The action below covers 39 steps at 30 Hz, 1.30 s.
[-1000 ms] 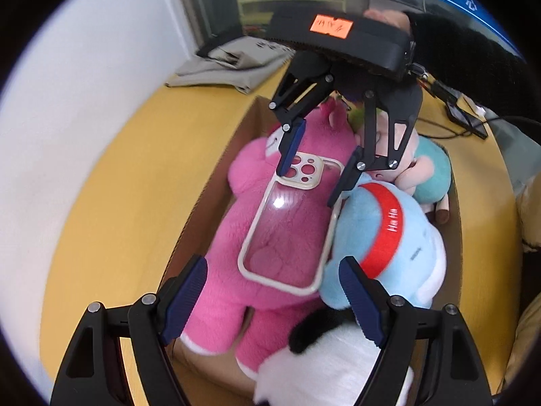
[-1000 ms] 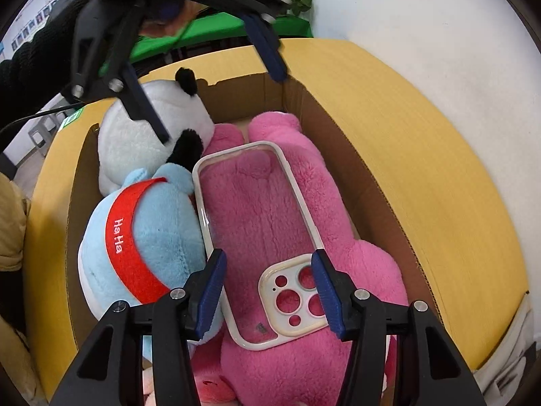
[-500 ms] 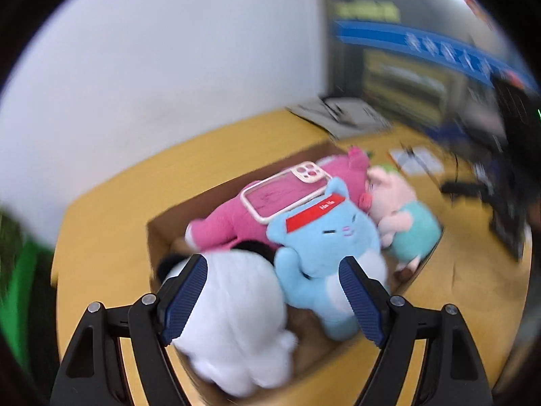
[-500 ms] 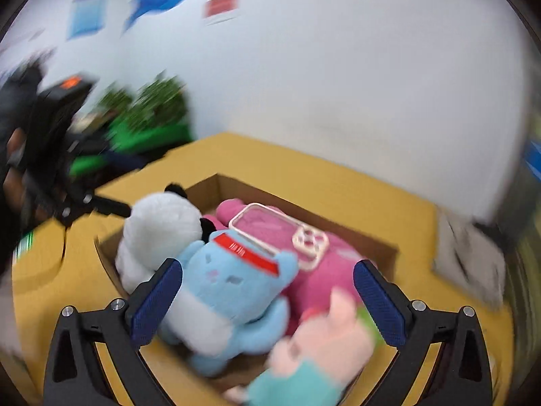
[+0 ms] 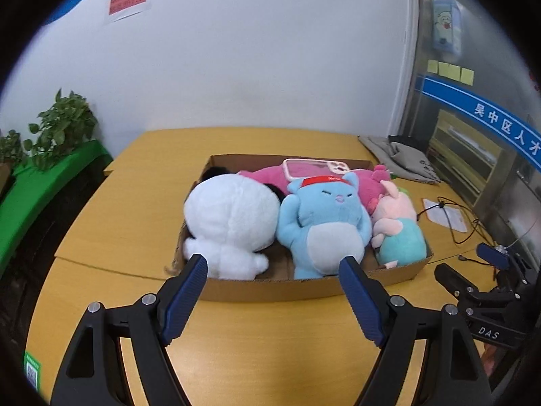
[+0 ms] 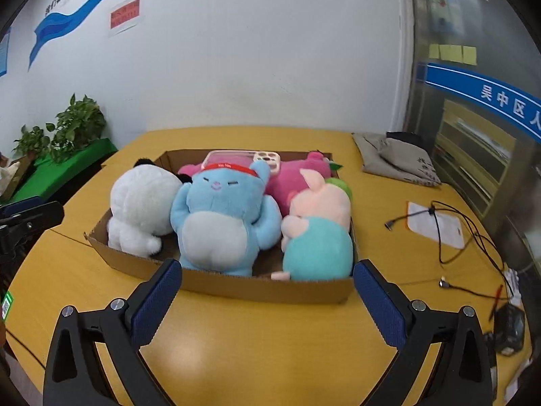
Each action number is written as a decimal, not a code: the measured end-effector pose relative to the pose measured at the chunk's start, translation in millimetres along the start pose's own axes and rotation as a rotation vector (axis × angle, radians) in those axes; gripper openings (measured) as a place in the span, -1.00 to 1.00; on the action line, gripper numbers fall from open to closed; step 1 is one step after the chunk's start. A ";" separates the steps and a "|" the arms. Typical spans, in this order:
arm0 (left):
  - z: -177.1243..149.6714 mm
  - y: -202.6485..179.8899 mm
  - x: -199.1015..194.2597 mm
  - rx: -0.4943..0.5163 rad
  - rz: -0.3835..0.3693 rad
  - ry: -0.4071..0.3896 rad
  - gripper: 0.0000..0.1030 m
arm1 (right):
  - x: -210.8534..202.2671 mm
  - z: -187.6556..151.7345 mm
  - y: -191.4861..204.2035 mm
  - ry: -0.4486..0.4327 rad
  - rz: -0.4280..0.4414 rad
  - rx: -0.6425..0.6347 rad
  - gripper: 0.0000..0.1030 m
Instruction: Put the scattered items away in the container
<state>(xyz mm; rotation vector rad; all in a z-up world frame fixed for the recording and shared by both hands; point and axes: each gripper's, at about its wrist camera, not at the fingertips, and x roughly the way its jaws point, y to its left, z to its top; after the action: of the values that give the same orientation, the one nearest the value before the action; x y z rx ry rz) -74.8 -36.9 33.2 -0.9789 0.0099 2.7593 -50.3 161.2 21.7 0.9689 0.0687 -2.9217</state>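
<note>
Left wrist view: the yellow table [image 5: 111, 233] fills the lower frame, and the cardboard box [image 5: 270, 287] sits at centre, just above the left claw [image 5: 272, 291], whose blue-padded jaws stand wide apart with nothing between them, hanging over bare table in front of the box's near wall. Inside the box, from left to right, lie the white plush [image 5: 230, 223], the blue plush [image 5: 324, 223] with a red headband, and the pig plush [image 5: 399, 226] in a teal body. Behind them lies the pink plush [image 5: 270, 173], mostly hidden by the front row. The phone case [image 5: 318, 168] rests on top of the pink plush at the far side of the box, its near edge hidden behind the blue plush's head. At the lower right edge the right claw [image 5: 473, 270] shows only in part, beside the box.

Right wrist view: the box [image 6: 236, 284] lies at centre, just beyond the right claw [image 6: 267, 291], whose jaws are spread wide and hold nothing. The white plush [image 6: 142, 203], blue plush [image 6: 219, 223], pig plush [image 6: 318, 233] and pink plush [image 6: 297, 176] crowd the box; the phone case [image 6: 243, 159] peeks out behind the blue plush's head. A grey cloth [image 6: 395, 159] lies in the upper right, and a cable [image 6: 449, 237] over a sheet of paper [image 6: 432, 223] at right. Dark gear at the left edge is cut off and hard to make out.
</note>
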 end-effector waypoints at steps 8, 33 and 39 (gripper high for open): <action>-17.1 -13.8 -6.9 0.015 0.013 0.008 0.58 | -11.1 -12.1 -1.2 -0.006 -0.047 -0.009 1.00; -21.4 -35.8 6.7 0.022 0.016 0.017 0.58 | -2.1 -19.6 -11.0 0.016 -0.070 -0.014 0.99; -24.5 -36.2 6.4 0.022 0.017 0.019 0.58 | -2.9 -21.5 -8.6 0.019 -0.069 -0.022 0.99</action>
<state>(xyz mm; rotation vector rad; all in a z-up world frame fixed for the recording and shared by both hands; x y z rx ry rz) -57.1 -2.2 12.5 -1.0041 0.0524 2.7592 -35.9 171.3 6.4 1.0110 0.1374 -2.9675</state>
